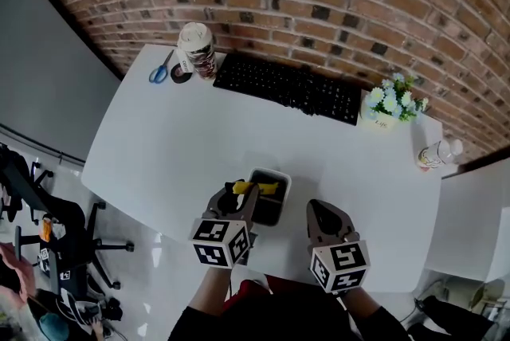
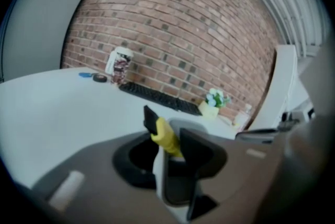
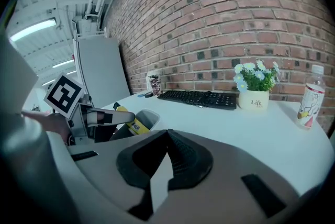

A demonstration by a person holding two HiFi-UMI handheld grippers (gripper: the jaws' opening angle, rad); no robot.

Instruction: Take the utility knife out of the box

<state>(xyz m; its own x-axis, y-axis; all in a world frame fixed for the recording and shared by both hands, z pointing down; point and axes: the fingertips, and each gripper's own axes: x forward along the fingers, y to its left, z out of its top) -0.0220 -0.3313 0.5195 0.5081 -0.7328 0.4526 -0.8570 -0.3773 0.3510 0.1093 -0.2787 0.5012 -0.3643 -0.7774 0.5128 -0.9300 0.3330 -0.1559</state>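
Head view shows the big white table (image 1: 159,148). Near its front edge sits the small dark box (image 1: 272,171). The left gripper (image 1: 238,196) is right at the box. Its two jaws are apart, with one on each side of the yellow utility knife (image 1: 259,188). I do not see them pinch it yet. The right gripper (image 1: 318,209) is beside the box and not touching it. Its jaws are closed and nothing is in them. The knife leans in the box, and its top end pokes out over the rim.

I think the step now is the grab. Next, the left jaws need to squeeze the yellow handle tight. Then the knife should go up and out without tipping the box. The right gripper could hold the box if it slides.

Some things are hard to see. The inside of the box is dark. The low part of the knife is down in there, behind the jaws. The left gripper view is blurry up close, so I cannot tell if one jaw already touches the handle. I cannot tell if the blade is out or tucked in.
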